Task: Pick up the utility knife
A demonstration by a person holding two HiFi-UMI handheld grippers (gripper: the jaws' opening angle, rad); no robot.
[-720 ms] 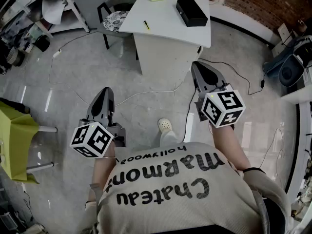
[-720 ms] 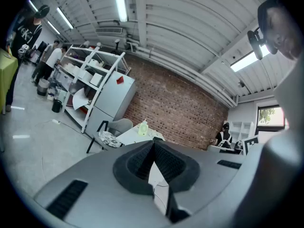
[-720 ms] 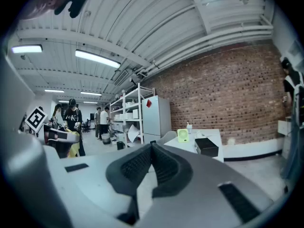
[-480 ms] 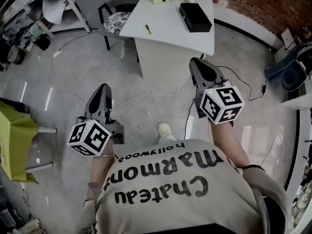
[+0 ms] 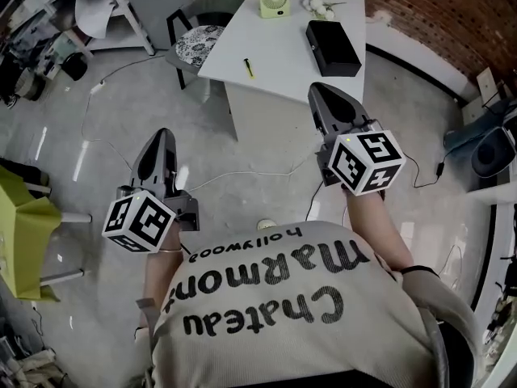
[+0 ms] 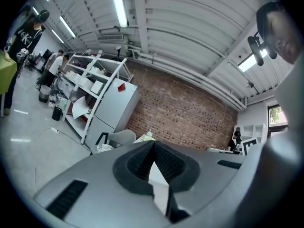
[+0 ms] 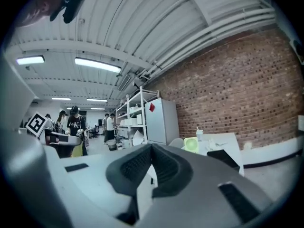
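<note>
Shirt (image 5: 283, 322) print fills the bottom of the head view, and from it both forearms reach forward over the floor (image 5: 97, 136). The left hand-held gripper (image 5: 160, 140) has its jaws pressed together at the tips with nothing between them. The right hand-held gripper (image 5: 325, 95) is the same: closed and empty. Both are held about level, which reads as a carrying posture for walking up rather than reaching.

A cable (image 5: 242, 172) trails across the floor between the person and the counter (image 5: 283, 47). The utility knife (image 5: 250, 67) lies flat on the counter's bare top, near its front-left part, well apart from both tools. It sits alone there, so it can probably be approached from the front. Either pair of jaws would have to spread first.

Farther back on the counter are a black box (image 5: 333, 47) and a small green fan (image 5: 275, 0). A chair (image 5: 198, 35) is tucked in at the counter's left side.
</note>
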